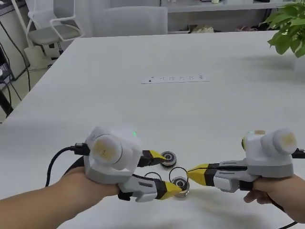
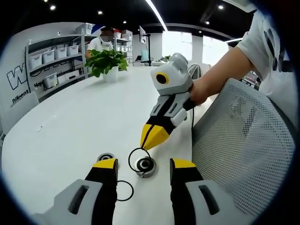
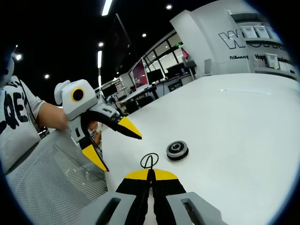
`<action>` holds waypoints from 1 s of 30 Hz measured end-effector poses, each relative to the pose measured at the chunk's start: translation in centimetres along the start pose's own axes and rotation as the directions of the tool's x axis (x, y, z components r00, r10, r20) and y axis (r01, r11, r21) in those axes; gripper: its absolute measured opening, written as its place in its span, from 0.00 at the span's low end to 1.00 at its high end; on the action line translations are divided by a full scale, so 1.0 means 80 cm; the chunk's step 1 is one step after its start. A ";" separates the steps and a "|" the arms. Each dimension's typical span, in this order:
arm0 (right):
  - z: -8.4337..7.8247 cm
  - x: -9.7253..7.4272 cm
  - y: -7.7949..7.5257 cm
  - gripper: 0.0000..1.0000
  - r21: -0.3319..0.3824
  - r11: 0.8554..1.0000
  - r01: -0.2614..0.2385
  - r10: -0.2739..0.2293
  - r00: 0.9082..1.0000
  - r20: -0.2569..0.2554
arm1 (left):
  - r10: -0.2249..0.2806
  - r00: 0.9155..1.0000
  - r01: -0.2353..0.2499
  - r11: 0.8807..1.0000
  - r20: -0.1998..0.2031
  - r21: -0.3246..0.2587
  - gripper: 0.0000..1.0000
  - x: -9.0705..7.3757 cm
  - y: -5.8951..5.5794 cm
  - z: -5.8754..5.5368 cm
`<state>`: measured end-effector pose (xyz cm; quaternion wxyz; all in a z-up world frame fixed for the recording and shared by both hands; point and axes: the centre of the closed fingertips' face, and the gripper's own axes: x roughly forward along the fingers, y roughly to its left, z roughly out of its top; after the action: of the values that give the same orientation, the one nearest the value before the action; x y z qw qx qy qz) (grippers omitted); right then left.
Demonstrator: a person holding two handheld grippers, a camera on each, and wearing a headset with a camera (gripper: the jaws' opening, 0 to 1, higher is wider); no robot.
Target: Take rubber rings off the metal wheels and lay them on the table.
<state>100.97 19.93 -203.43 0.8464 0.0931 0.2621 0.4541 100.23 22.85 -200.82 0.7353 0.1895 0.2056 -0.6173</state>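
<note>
Our right gripper (image 3: 150, 172) has its two yellow-tipped jaws pressed tight together, and they pinch a thin black rubber ring (image 3: 149, 160). The ring stands up on its edge from the tip, like a little hoop. Right under it sits a small round metal wheel with a bare shiny rim (image 2: 144, 165). The bottom of the hoop comes down to the top of that wheel, and we cannot tell if it is hooked there or free. Our left gripper (image 1: 167, 172) has its jaws spread wide, one on each side of the bare wheel. In the left gripper view we see a gap on both sides, so we think it guards the wheel more than it grips it. A loose black rubber ring (image 2: 123, 190) lies flat on the white table (image 1: 190, 109), just beside one left jaw. A second metal wheel with a dark band round it (image 1: 167, 159) sits just beside the left gripper's far jaw. We think the pinched ring must go up and back toward the right hand, away from the bare wheel, then down flat on the table. The banded wheel would come next, and it lies nearer to the left gripper.
</note>
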 end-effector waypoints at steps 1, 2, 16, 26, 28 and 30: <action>0.001 0.000 0.001 0.00 -0.001 1.000 -0.001 0.001 1.000 0.001 | 0.005 1.000 -0.005 1.000 0.004 -0.001 0.43 -0.004 0.001 0.001; 0.003 0.001 0.002 0.00 -0.003 1.000 -0.003 0.003 1.000 0.001 | 0.009 1.000 -0.009 1.000 0.007 -0.001 0.44 -0.006 0.003 0.002; 0.027 0.011 0.008 0.00 -0.030 0.999 -0.029 0.029 1.000 0.009 | 0.080 0.996 -0.079 0.997 0.043 -0.019 0.60 -0.041 0.026 0.007; 0.034 0.032 0.015 0.00 -0.048 0.997 -0.058 0.058 0.998 -0.008 | 0.107 0.993 -0.105 0.994 0.055 -0.032 0.66 -0.059 0.033 0.006; 0.033 0.037 0.016 0.00 -0.055 0.997 -0.063 0.061 0.998 -0.022 | 0.113 0.992 -0.111 0.993 0.056 -0.040 0.67 -0.062 0.036 0.003; 0.032 0.042 0.018 0.00 -0.059 0.996 -0.069 0.068 0.997 -0.030 | 0.120 0.991 -0.118 0.992 0.054 -0.043 0.69 -0.065 0.038 0.001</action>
<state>102.80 23.71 -201.88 0.8290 0.0700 0.2567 0.4919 102.40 27.65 -197.88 0.7801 0.1694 0.1850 -0.5732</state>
